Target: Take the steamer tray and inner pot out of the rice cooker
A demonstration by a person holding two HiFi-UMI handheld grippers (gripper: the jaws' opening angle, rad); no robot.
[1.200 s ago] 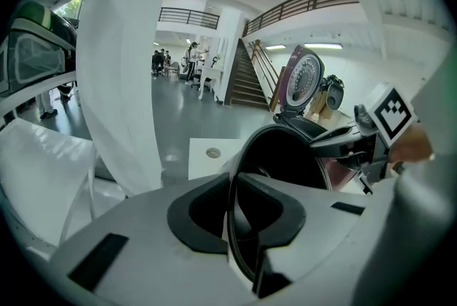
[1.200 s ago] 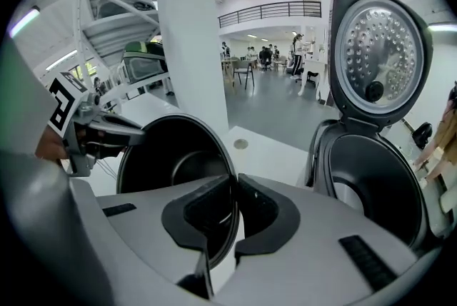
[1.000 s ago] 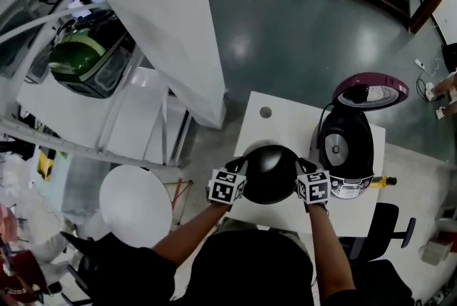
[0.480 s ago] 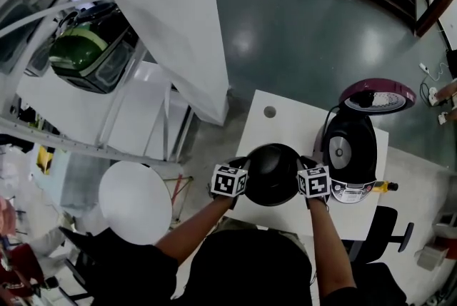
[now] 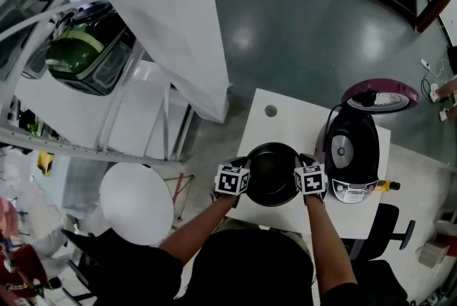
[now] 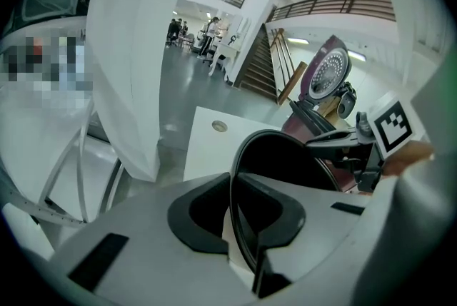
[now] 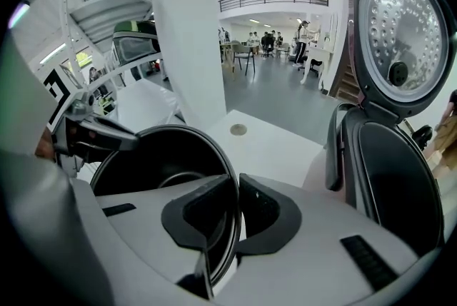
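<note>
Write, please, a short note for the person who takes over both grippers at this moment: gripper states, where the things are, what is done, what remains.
Grippers: the left gripper is shut on the left rim of the inner pot; the right gripper is shut on its right rim.
Things: the inner pot is out of the rice cooker, over the white table; contact with the table cannot be judged. The lid stands open.
Done: pot removed.
Left: set it down and release. The steamer tray shows in no view; find it.
</note>
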